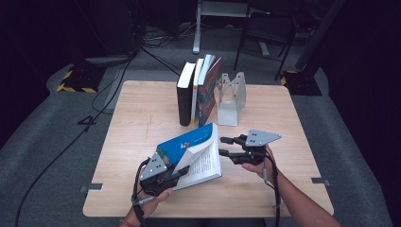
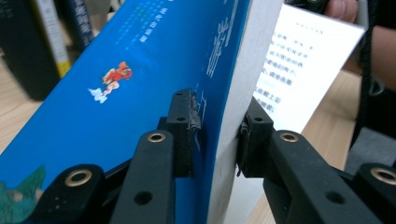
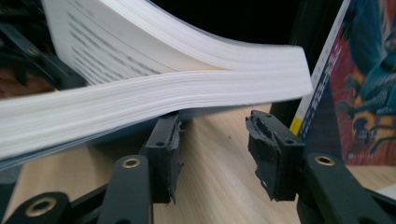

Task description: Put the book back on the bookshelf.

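Observation:
A thick book with a blue cover (image 1: 185,143) lies open and tilted on the wooden table (image 1: 142,104), its cover side lifted. My left gripper (image 1: 182,172) holds it at the near left corner. In the left gripper view the two pads of this gripper (image 2: 217,126) press on the blue cover (image 2: 116,70) and on the white page block, so it is shut on the cover and a stack of pages. My right gripper (image 1: 223,146) hovers just right of the book's page edges. Its jaws (image 3: 212,135) stand open, with bare table between them and the curved pages (image 3: 163,88) just above.
Three books (image 1: 196,90) stand upright at the back of the table beside a metal bookend (image 1: 231,97). A red and blue cover (image 3: 364,84) of one shows at the right of the right gripper view. A chair (image 1: 265,28) and cables lie beyond the table.

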